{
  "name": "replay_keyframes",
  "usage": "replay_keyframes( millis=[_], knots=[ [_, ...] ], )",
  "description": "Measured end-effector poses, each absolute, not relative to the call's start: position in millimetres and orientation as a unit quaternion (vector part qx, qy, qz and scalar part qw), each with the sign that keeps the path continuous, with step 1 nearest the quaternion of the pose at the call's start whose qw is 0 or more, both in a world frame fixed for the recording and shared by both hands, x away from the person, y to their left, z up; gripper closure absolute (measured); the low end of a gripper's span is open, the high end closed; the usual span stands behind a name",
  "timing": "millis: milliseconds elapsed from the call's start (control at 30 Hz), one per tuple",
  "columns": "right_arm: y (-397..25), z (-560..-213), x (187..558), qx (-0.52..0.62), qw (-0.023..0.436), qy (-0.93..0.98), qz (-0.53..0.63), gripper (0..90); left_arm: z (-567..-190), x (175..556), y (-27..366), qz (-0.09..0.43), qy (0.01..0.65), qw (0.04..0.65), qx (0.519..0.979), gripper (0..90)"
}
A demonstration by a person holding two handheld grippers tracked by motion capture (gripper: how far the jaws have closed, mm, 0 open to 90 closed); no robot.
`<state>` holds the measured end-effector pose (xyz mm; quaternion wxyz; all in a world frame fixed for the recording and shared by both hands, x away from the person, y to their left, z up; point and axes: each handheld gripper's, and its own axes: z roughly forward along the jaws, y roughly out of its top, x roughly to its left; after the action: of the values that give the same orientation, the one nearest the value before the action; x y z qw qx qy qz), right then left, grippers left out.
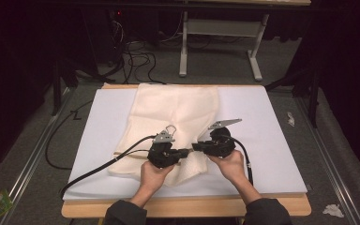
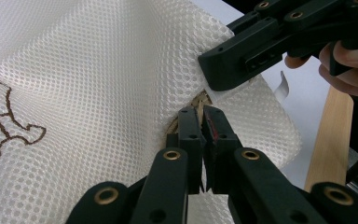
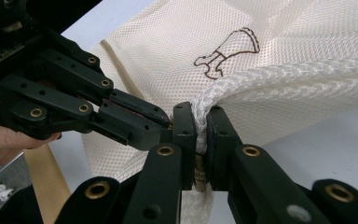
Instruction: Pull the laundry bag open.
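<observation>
My left gripper (image 2: 200, 122) and right gripper (image 3: 201, 126) are both clamped on the mesh bag (image 1: 171, 119), at its near edge on the white board (image 1: 272, 140). It's light and floppy, so grab the thick drawstring cord (image 3: 279, 77), not the mesh.

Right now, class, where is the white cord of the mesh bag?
In the right gripper view, the white cord runs from the right edge to the middle, pinched in the right gripper, over the mesh bag.

Cream honeycomb-mesh bag (image 1: 168, 117) with brown outline print (image 3: 228, 53), white braided cord (image 3: 279, 77).
</observation>
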<state>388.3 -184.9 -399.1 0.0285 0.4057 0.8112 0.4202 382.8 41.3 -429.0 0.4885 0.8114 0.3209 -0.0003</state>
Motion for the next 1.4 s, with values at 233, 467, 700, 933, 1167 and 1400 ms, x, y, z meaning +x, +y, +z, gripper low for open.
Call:
replay_keyframes(
  millis=[233, 467, 700, 933, 1167, 1400],
  knots=[
    [-188.6, -398.6, 386.3, 0.401, 0.026, 0.814, 0.419, 86.2, -426.2, 381.5, 41.6, -0.001, 0.323, 0.482, 0.814, 87.2],
    [-203.8, -394.6, 383.6, 0.409, 0.029, 0.807, 0.425, 86.2, -421.4, 380.5, 45.6, 0.010, 0.318, 0.479, 0.818, 87.3],
    [-202.0, -395.4, 383.4, 0.406, 0.033, 0.811, 0.421, 86.2, -422.1, 380.3, 45.8, 0.016, 0.317, 0.475, 0.821, 87.2],
    [-200.8, -395.1, 383.2, 0.405, 0.038, 0.813, 0.417, 86.2, -422.0, 379.7, 47.0, 0.023, 0.317, 0.470, 0.823, 87.3],
    [-201.5, -395.4, 383.5, 0.404, 0.035, 0.813, 0.417, 86.2, -421.8, 380.4, 47.6, 0.020, 0.316, 0.470, 0.824, 87.2],
    [-201.7, -395.8, 382.8, 0.405, 0.033, 0.811, 0.421, 86.2, -423.5, 379.5, 49.4, 0.020, 0.314, 0.467, 0.826, 87.3]
  ],
)
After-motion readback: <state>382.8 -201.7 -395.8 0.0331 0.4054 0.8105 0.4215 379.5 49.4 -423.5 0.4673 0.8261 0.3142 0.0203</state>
